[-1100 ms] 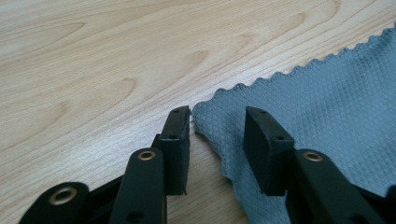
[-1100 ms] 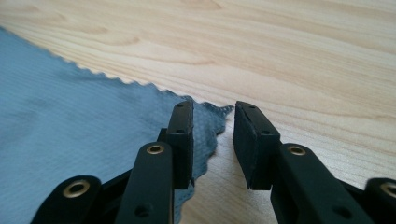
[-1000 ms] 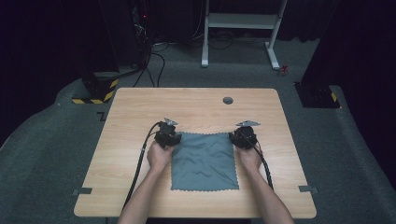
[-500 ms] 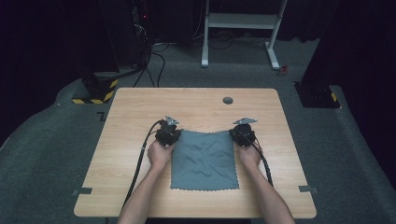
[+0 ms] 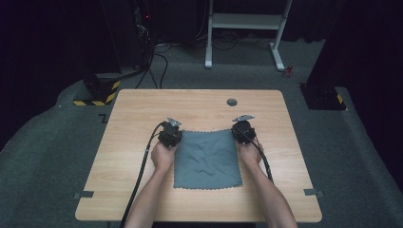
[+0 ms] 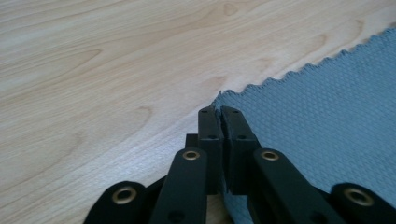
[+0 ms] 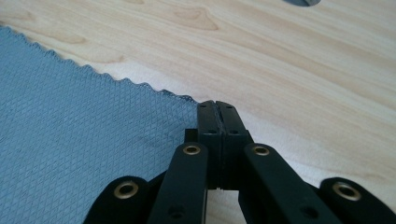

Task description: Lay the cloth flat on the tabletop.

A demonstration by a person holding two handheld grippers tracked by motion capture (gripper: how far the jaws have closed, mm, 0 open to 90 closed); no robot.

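Left tongs (image 6: 219, 111) and right tongs (image 7: 217, 105) clamped on grey cloth (image 5: 207, 159) corners, bare wooden table (image 5: 128, 114) around, grommet (image 5: 232, 101) beyond

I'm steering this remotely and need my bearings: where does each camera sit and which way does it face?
High view: above the person's side, looking forward and down on the wooden table; both forearms enter from below, the left hand-held gripper and right hand-held gripper at the far corners of the grey cloth.
Left gripper view: rides the left hand-held gripper, looking along its shut jaws at a cloth corner.
Right gripper view: rides the right hand-held gripper, jaws shut on the other far corner.
Shared: all three show the cloth and the tabletop.
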